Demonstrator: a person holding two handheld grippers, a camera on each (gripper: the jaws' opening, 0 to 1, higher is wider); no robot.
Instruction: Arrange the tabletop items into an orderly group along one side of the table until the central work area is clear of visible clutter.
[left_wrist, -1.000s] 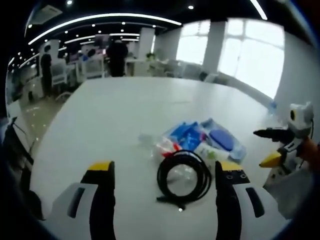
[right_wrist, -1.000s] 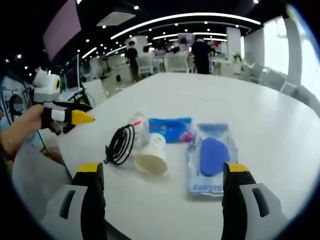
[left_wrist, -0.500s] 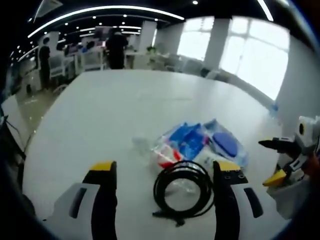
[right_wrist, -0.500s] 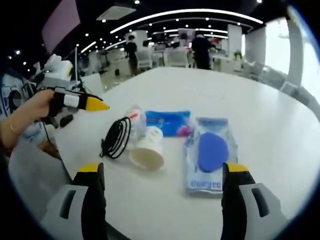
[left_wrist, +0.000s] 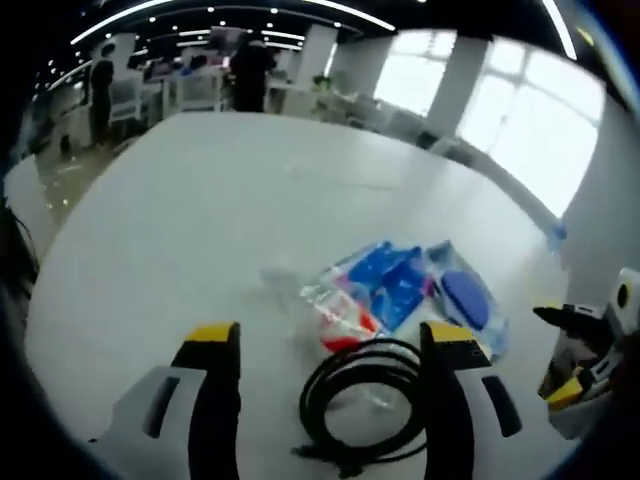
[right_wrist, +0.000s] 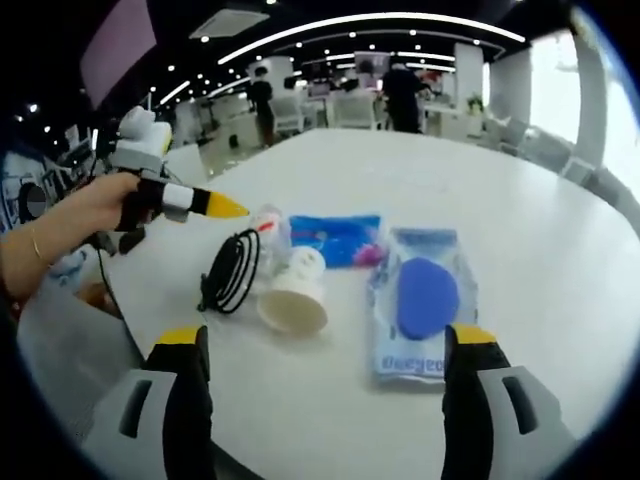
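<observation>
1. On the white table (right_wrist: 560, 250), a cluster of items is seen near one edge: a coiled black cable (right_wrist: 229, 272), a white cup (right_wrist: 296, 300), a clear bottle (right_wrist: 270, 232), a blue packet (right_wrist: 335, 240) and a clear pouch (right_wrist: 424, 305) holding a blue pad.
2. In the left gripper view, the cable (left_wrist: 365, 405) lies between the jaws of the left gripper (left_wrist: 328, 345), at 6 o'clock of the pile; the jaws are spread wide and nothing is held. The approach is judged to be aimed at the cable.
3. The right gripper (right_wrist: 326, 345) is likewise held wide open and empty, short of the cup and pouch, probably waiting its turn.
4. In the right gripper view, the left gripper (right_wrist: 205, 203) enters at 9 o'clock, yellow tips directed toward the bottle.
5. The cup lies on its side, its mouth facing 6 o'clock. The long axis of the pouch runs from 12 to 6 o'clock; the long axis of the packet runs from 9 to 3 o'clock.
</observation>
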